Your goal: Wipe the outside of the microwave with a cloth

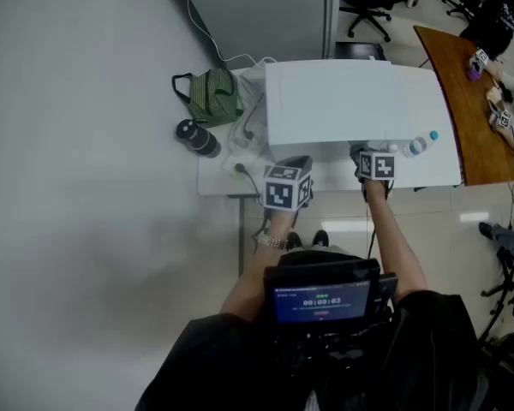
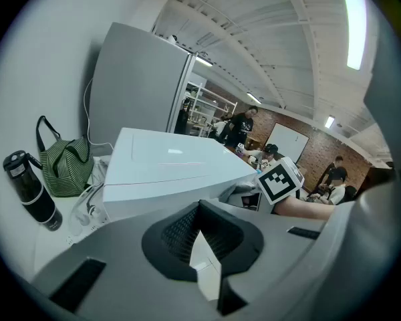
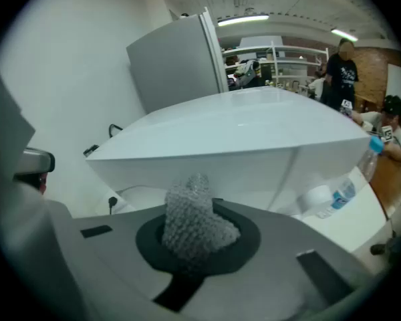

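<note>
Right hand-held gripper (image 3: 196,238) clamps cloth (image 3: 190,212) before microwave (image 1: 343,101); bottle (image 1: 419,145) beside, bag (image 1: 211,98) left.

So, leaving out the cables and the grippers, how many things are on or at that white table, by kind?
Microwave: 1
Bottles: 2, black bottle and clear bottle
Green bag: 1
Cloth: 1
Total: 5
</note>
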{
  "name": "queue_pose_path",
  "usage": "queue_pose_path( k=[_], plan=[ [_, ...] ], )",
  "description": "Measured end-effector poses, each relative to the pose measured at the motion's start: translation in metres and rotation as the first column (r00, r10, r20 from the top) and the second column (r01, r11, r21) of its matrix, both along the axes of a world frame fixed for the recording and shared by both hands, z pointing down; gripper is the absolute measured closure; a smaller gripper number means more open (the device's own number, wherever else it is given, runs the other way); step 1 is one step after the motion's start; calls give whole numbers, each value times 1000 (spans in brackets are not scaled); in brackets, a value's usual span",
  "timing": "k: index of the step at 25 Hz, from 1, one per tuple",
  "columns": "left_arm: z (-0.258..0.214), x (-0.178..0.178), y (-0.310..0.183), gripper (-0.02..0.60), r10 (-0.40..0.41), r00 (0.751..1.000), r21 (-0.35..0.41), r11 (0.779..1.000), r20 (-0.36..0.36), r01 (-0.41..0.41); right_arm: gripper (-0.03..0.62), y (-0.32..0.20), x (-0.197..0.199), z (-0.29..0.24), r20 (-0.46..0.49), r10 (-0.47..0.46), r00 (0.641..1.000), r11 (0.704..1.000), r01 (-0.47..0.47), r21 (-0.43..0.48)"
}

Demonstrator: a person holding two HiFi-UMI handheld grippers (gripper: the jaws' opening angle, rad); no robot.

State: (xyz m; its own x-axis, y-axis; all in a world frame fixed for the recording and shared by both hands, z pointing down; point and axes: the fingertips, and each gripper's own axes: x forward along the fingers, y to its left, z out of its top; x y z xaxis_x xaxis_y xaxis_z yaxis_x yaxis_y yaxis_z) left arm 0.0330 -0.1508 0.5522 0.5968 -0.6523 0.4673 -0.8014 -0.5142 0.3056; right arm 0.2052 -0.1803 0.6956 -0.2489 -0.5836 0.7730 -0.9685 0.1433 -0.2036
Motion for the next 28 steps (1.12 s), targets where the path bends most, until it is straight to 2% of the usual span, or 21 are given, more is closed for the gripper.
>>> queue_pose_path(
  k=[4,6,9,11,14,16,18,20,21,23,28],
  plan=[
    [0,2,0,581,10,1000,8,1000,2,-10,579,0,53,-3,-65,114,991,994,-113,10],
    [1,0,0,581,2,1000,5,1000,1,-2,579,-3,57,-8,-76,120,990,993,-119,23],
    [-1,-9,3,581,-25,1000,1,1000,5,25,579,0,43,-8,-87,107,990,994,-104,31],
    [-2,-17,6,581,-53,998,-2,999,15,53,579,3,9,-6,-36,57,998,998,-56,41],
    [-2,-37,11,581,-113,993,-10,993,37,114,577,5,-76,3,27,-127,992,991,126,41],
    [-1,-59,15,581,-162,985,-11,987,51,163,577,4,-144,10,62,-267,962,964,265,38],
    [2,-84,19,581,-215,975,-9,976,61,216,577,4,-209,16,89,-386,918,922,383,46],
    [6,-112,23,581,-269,961,-5,963,69,270,577,3,-260,23,103,-465,879,885,462,54],
    [6,-124,26,581,-296,952,-2,955,74,297,577,2,-276,28,111,-481,870,877,478,47],
    [-1,-143,33,581,-350,933,5,936,84,351,577,0,-290,36,122,-472,873,880,474,16],
    [-5,-180,47,581,-435,896,13,900,93,436,577,-3,-286,47,105,-442,891,895,446,-17]
  ],
)
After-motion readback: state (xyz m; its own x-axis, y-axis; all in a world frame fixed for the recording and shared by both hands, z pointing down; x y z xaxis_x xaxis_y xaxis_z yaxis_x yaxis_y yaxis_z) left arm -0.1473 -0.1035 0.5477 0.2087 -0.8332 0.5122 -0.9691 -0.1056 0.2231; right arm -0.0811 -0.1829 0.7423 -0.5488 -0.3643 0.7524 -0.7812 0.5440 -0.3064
